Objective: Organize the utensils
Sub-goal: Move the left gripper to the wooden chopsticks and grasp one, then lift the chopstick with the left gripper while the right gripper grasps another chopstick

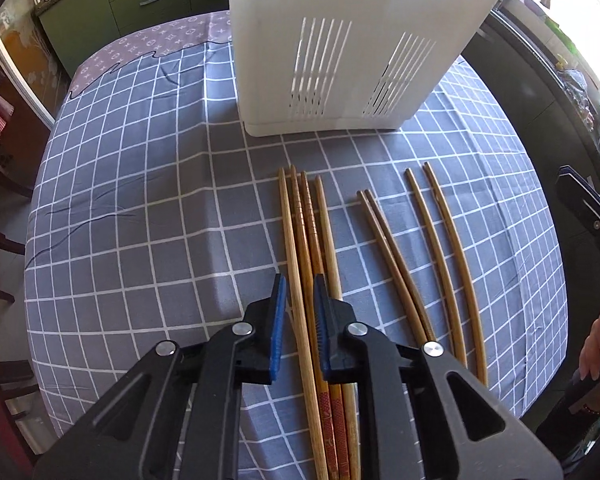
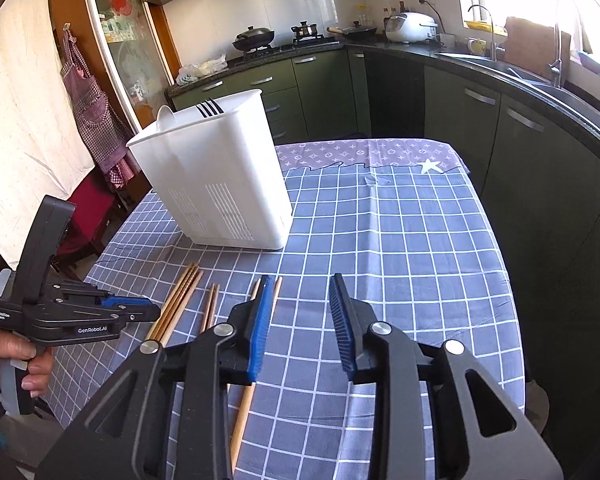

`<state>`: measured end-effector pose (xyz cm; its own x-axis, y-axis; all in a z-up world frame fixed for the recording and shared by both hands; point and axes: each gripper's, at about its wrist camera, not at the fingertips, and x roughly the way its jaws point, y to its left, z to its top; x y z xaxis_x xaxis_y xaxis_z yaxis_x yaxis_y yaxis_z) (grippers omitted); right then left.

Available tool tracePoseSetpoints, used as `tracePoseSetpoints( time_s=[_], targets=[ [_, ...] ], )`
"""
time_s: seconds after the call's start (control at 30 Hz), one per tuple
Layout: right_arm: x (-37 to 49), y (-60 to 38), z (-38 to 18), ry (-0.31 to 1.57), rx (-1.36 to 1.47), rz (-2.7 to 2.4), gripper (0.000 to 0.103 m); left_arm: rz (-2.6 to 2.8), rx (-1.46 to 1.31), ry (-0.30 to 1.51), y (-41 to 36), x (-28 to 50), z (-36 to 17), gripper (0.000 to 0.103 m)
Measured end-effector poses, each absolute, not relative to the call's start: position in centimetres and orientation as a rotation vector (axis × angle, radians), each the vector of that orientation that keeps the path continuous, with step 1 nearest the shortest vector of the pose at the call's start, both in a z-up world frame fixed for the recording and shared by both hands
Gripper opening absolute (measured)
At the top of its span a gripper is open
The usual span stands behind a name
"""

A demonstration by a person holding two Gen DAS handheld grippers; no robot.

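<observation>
The left gripper (image 1: 300,292) points steeply down at the bench (image 1: 140,220), which is covered by a blue-grey checked cloth. Its blue-padded fingers (image 1: 278,320) stand narrowly apart, straddling the light bamboo chopstick (image 1: 296,260) of a bundle of four chopsticks (image 1: 312,240); whether the pads actually press it cannot be told. At 3 o'clock of that bundle lie a crossed darker pair (image 1: 388,256) and, further out, two separate chopsticks (image 1: 444,256). A white slotted utensil holder (image 1: 340,60) stands at 12 o'clock, beyond all the tips. In the right wrist view the right gripper (image 2: 300,308) hovers over the cloth with fingers (image 2: 342,320) spread and nothing between them; one chopstick (image 2: 244,412) passes under its left finger. Dark fork tines (image 2: 210,108) show above the holder's rim.
</observation>
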<state>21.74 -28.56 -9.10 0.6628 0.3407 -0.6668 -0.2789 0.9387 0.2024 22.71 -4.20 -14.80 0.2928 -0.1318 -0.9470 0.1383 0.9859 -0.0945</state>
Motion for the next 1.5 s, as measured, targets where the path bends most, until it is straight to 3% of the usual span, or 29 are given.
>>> tracePoseSetpoints(
  time_s=[0.57, 0.73, 0.83, 1.3, 1.5],
  targets=[
    [22.3, -26.8, -9.6, 0.824, 0.032, 0.363, 0.032, -0.151, 0.129, 1.346, -5.7, 24.1, -16.1, 0.013],
    [22.3, -26.4, -9.5, 0.835, 0.006, 0.361, 0.038, -0.148, 0.158, 1.443, -7.2, 25.1, -16.5, 0.013],
    [22.4, -25.8, -9.9, 0.861, -0.021, 0.361, 0.037, -0.153, 0.153, 1.451, -7.7, 25.5, -16.5, 0.008],
    [23.9, -23.3, -12.8, 1.029, -0.073, 0.410, 0.037, -0.165, 0.077, 1.296, -5.4, 24.3, -12.8, 0.006],
    [25.2, -22.2, -14.8, 1.156, -0.095, 0.420, 0.024, -0.200, 0.074, 1.178, -4.5, 22.2, -9.1, 0.006]
  ],
)
